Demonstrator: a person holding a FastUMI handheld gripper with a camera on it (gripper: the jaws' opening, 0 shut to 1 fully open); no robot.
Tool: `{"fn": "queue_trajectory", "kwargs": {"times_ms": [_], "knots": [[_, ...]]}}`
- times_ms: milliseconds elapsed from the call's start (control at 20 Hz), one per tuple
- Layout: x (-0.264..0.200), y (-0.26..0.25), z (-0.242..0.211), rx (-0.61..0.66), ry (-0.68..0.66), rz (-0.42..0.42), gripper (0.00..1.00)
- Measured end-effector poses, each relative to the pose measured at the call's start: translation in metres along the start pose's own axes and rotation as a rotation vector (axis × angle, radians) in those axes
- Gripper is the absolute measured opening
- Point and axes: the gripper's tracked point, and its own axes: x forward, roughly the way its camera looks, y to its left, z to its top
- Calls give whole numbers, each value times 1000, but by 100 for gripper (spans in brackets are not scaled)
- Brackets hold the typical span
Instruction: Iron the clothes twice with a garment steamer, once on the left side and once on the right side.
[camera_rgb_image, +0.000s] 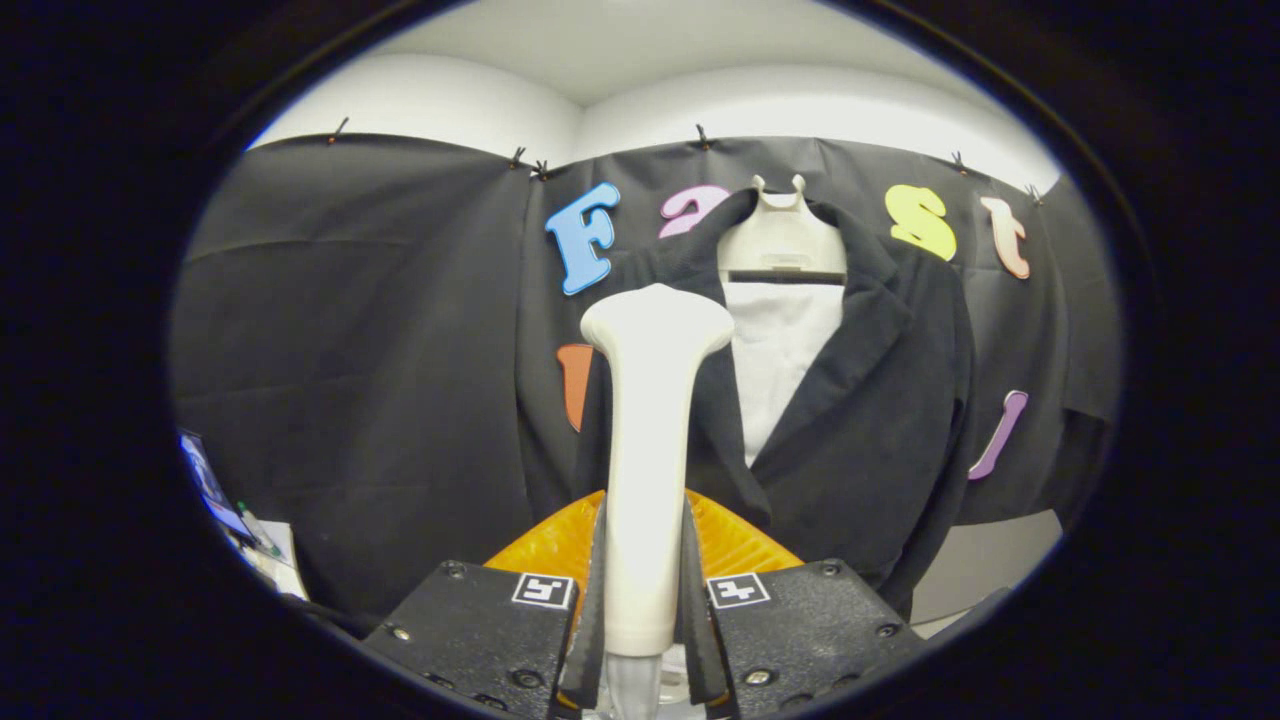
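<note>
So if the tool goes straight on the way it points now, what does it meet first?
Probably the black jacket, at its left front panel. The tool is shut on the steamer, whose head sticks out ahead and would touch first. How far off the jacket hangs is hard to judge in this view.

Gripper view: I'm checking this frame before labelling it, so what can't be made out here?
- Steamer face: turned away toward the jacket.
- Jacket's left front: hidden behind the steamer.
- Orange thing: covered by the gripper, which is shut on the steamer.
- Objects beside the cloth wall: too small.
</note>
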Motion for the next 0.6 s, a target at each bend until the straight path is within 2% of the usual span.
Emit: {"fn": "queue_trajectory", "kwargs": {"times_ms": [250, 600], "knots": [[22, 4, 0, -8, 23, -3, 35], [35, 0, -38, -19, 101, 10, 35]]}}
